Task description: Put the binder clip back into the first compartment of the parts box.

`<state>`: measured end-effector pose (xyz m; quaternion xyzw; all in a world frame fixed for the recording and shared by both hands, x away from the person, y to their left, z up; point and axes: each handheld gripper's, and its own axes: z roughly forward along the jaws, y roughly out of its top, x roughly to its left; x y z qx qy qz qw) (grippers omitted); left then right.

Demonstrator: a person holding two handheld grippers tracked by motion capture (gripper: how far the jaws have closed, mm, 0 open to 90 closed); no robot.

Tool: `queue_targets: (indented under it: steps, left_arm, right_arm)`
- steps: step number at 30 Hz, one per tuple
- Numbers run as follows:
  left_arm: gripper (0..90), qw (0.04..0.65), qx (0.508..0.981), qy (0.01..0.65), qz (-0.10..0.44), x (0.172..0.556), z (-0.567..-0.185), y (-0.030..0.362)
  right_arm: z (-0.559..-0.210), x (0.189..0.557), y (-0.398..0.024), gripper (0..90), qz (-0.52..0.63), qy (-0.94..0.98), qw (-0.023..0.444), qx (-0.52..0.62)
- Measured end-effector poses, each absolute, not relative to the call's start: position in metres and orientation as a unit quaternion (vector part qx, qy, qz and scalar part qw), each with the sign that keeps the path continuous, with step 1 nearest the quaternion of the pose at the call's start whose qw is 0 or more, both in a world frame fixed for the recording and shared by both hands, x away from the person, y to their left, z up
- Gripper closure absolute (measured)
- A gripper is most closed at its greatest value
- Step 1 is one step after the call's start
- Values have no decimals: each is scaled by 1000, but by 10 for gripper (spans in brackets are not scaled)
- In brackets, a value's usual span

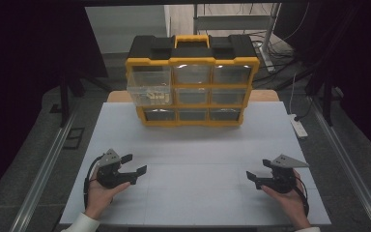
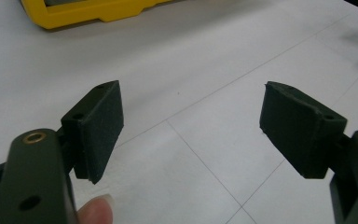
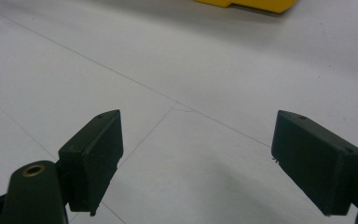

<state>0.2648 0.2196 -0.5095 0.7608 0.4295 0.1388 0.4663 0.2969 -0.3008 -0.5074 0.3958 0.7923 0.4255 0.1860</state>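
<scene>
On the near left of the white table (image 1: 193, 145), the left tongs (image 1: 134, 164) sit in the person's left hand (image 1: 101, 193), low over the surface and pointing toward the middle; the jaws stand wide apart, with nothing but bare table between them, as the left gripper view (image 2: 191, 126) confirms. A fingertip (image 2: 95, 210) shows at the bottom edge of that view, just beside the left jaw's arm. Farther back, at the middle of the table, stands a yellow-and-black drawer organizer (image 1: 192, 79) with a yellow handle on top and three rows of three clear drawers. Its middle-left drawer (image 1: 149, 93) is pulled out toward the person, and something small and pale lies in it, too small to tell what. Both tongs are well apart from the organizer, whose yellow base edges into the top of each gripper view (image 2: 93, 11) (image 3: 251, 4). On the near right, the right tongs (image 1: 253, 179) rest in the right hand (image 1: 290, 200), also low and pointing inward, jaws spread wide and holding nothing. Off the table's right edge lies a white power strip (image 1: 299, 126).
</scene>
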Motion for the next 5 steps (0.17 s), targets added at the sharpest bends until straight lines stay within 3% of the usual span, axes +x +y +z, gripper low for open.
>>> queue_targets:
  steps: [5]
  left_arm:
    - [218,462,763,431,137,267,-511,219]
  right_arm:
    - [-507,297,-301,169,428,792,186,394]
